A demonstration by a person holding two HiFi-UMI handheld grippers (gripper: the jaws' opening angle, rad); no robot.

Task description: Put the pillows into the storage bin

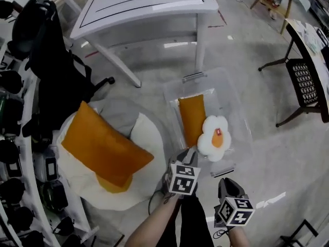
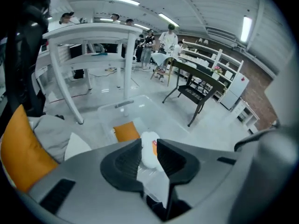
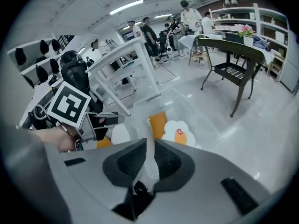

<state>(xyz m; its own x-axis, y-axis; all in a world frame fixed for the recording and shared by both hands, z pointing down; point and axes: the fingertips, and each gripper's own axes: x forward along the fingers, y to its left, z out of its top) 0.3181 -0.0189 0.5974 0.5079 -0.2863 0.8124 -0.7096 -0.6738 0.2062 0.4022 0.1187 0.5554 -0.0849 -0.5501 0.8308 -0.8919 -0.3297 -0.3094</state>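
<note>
Grey polished floor (image 1: pixel 154 60) carried a clear plastic storage bin (image 1: pixel 237 107), already holding a flat orange rectangular pillow (image 1: pixel 192 118) and a small white fried-egg pillow (image 1: pixel 213 138). A large orange square pillow (image 1: pixel 103 147) and a big fried-egg cushion (image 1: pixel 146 135) lay outside it, apparently yet to go in. The left gripper (image 1: pixel 188 153) and right gripper (image 1: pixel 226 183) hovered by the bin's near edge, jaws slightly parted and gripping nothing.

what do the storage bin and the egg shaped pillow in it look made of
Storage bin: clear glossy plastic, likely rigid; the floor shows through its walls. Egg shaped pillow: soft plush fabric, matte, probably stuffed, judging by its puffy lobed edge.
</note>
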